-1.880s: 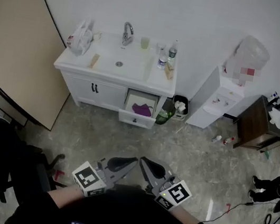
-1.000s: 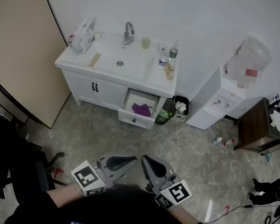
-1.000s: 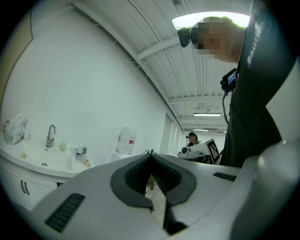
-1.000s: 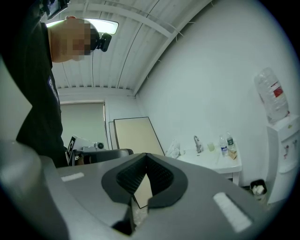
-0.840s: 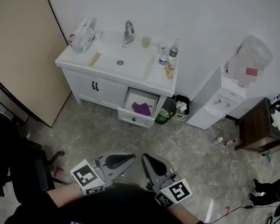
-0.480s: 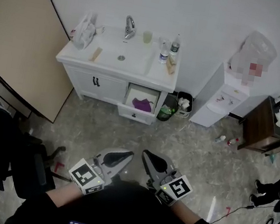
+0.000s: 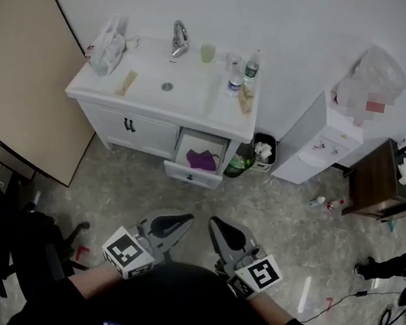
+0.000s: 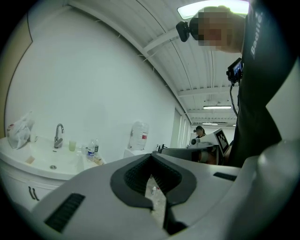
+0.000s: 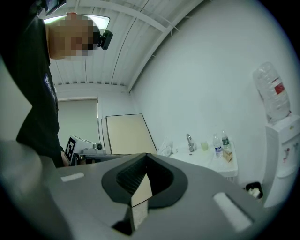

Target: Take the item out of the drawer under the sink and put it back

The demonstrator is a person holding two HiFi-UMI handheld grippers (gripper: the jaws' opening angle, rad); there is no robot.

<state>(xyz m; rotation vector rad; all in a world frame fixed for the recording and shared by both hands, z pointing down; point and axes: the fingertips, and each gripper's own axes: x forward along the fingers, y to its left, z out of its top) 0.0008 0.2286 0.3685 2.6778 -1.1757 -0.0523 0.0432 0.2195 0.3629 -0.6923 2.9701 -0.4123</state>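
Jaws together; sink (image 7: 152,99) apparently nearer

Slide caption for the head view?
Left gripper and right gripper, shut and empty, face the open drawer holding a purple item.

White wall (image 7: 306,20), grey marbled floor (image 7: 285,227)

Ahead of you the sink counter (image 7: 222,118) carries a plastic bag (image 7: 106,49) at its left end, a tan block (image 7: 127,82), a pale cup (image 7: 207,52) beside the tap (image 7: 178,37) and two bottles (image 7: 235,83) at its right; it stands on the grey floor (image 7: 271,217)
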